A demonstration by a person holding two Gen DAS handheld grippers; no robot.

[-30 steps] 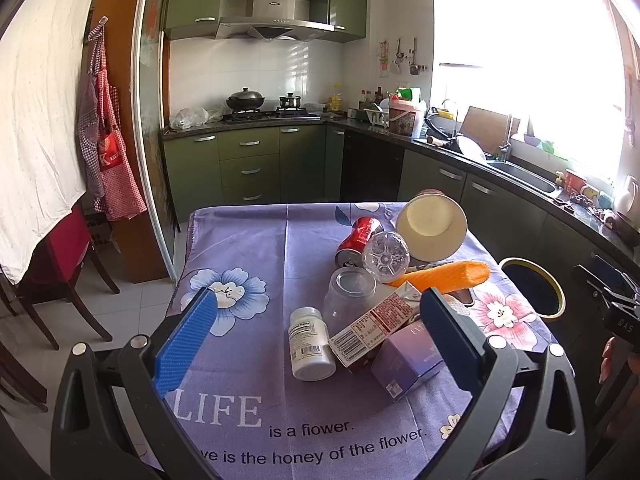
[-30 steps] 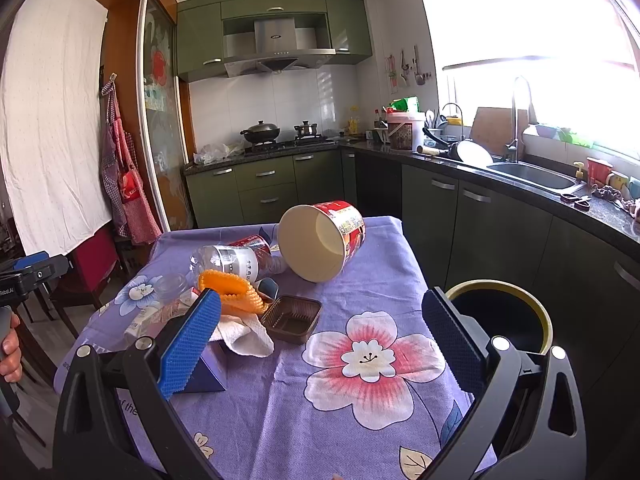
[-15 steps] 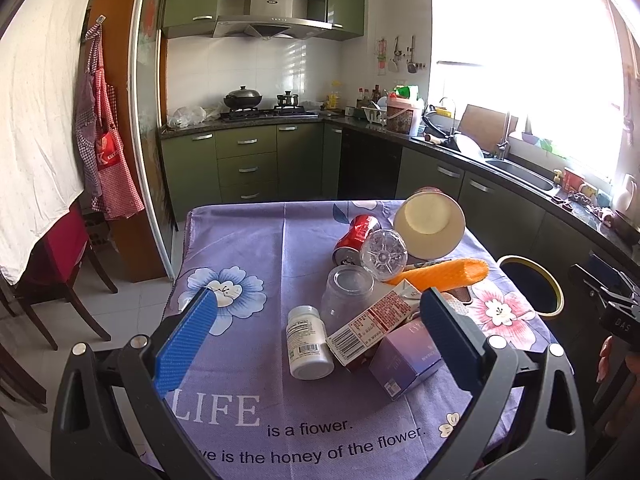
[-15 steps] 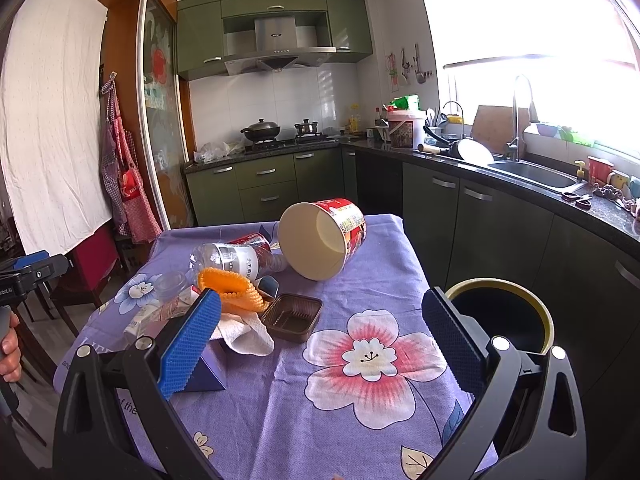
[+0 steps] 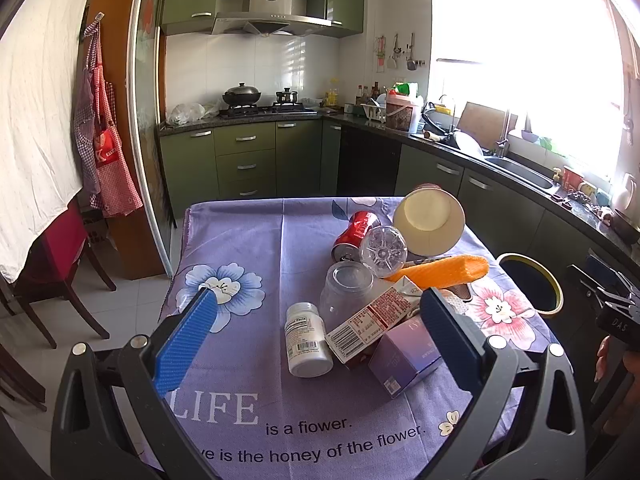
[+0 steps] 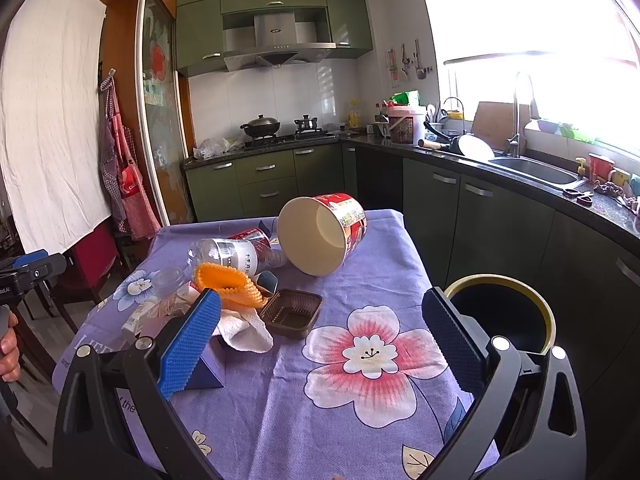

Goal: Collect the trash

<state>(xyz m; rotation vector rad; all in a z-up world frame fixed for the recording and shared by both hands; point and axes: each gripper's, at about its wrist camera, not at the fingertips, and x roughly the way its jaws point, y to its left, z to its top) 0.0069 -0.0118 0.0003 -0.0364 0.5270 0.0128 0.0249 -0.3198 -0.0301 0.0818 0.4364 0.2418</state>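
I am holding my left gripper [image 5: 318,312] and my right gripper [image 6: 320,312] level with their jaws spread wide and gripping nothing, a hand [image 6: 8,346] wrapping the left handle.

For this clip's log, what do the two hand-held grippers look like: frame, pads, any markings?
Both match: the left hand-held gripper and right hand-held gripper have black Y-shaped plastic frames with triangular cut-outs and silver screw heads. Each carries two ribbed blue finger pads, the sunlit one brighter. Seen from the left camera, the right unit's black body bears white "DAS" lettering.
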